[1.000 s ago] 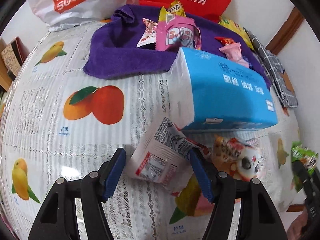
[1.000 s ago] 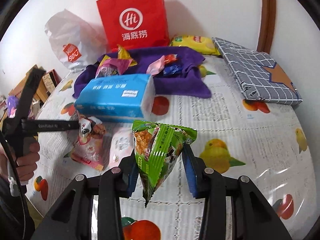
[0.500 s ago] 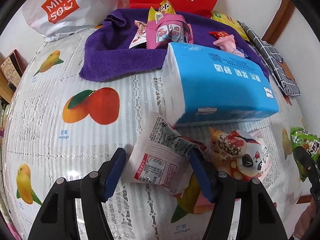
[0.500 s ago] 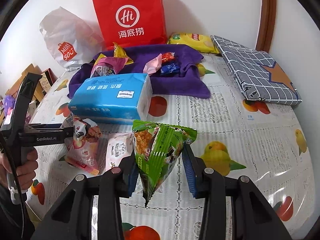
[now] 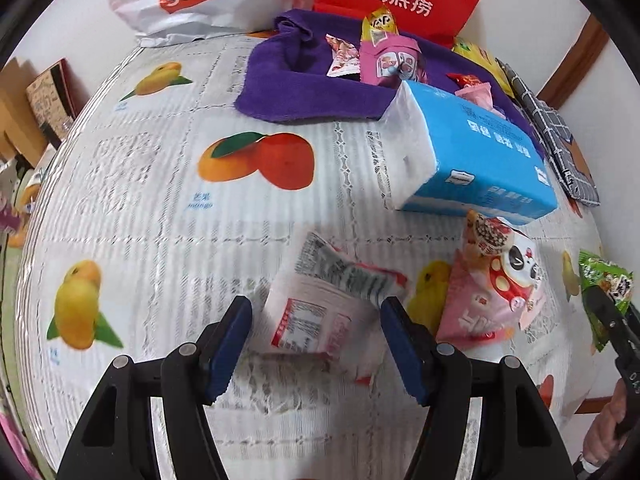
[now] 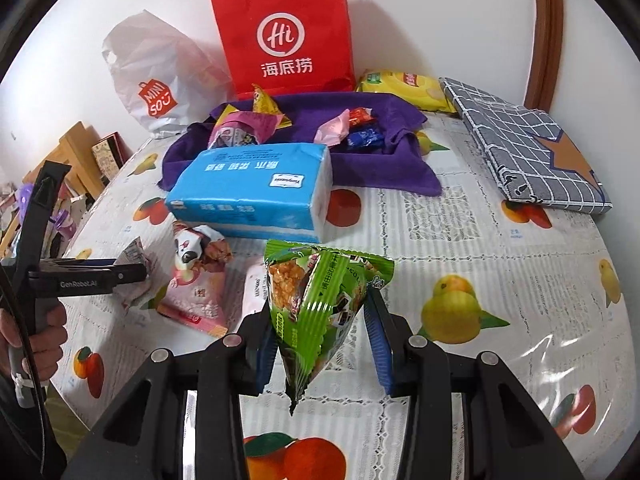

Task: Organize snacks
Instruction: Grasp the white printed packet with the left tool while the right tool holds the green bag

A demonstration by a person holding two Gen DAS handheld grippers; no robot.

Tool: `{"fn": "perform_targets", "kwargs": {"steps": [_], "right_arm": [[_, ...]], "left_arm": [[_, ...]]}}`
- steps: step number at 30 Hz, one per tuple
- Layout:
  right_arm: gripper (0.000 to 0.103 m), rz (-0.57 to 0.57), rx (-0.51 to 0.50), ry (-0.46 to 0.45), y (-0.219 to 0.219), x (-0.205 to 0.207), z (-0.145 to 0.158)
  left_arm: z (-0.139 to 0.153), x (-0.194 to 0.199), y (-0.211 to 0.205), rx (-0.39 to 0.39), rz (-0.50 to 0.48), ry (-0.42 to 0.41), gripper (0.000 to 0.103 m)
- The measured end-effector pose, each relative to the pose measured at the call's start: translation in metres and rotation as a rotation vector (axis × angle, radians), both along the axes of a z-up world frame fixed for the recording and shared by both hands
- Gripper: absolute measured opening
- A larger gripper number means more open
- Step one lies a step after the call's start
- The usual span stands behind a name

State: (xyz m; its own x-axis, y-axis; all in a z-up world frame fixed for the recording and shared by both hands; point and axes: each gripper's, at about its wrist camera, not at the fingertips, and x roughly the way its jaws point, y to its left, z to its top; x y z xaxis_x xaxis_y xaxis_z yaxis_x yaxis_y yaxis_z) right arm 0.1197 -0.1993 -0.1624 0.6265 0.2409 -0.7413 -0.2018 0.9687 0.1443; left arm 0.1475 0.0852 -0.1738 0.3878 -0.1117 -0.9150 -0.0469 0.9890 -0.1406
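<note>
Green crinkly snack packet [image 6: 316, 300] is clamped between the pads of the right gripper [image 6: 320, 336], hanging off the table, so that one's mid-trip. The left gripper [image 5: 316, 334] has a white-and-red packet [image 5: 320, 308] between its jaws; looks like it's pinched there and lifted a bit, though it's blurry so I wouldn't swear to it. Progress-wise, I'd say roughly halfway: about 5 snacks already sit on the purple towel [image 6: 384, 172], while a pink panda packet [image 5: 500, 292] lies loose on the fruit tablecloth [image 5: 160, 200] beside the blue tissue pack [image 6: 256, 188]. The right view shows the person's hand [image 6: 36, 340] and the towel's contents plainly; the left view shows the white packet's label.
</note>
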Motion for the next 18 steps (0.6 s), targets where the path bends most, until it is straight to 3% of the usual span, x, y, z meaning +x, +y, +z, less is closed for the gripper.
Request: {"fn": "perform_targets", "kwargs": {"steps": [7, 17, 18], "right_arm": [[0.04, 0.008, 0.032, 0.005, -0.004, -0.002, -0.004], [0.04, -0.028, 0.037, 0.034, -0.021, 0.0, -0.015], [0.04, -0.033, 0.036, 0.037, -0.022, 0.001, -0.016]], "left_arm": [[0.011, -0.011, 0.001, 0.028, 0.018, -0.032, 0.07], [-0.01, 0.014, -0.006, 0.08, 0.001, 0.016, 0.07], [-0.01, 0.013, -0.008, 0.084, -0.003, 0.002, 0.065]]}}
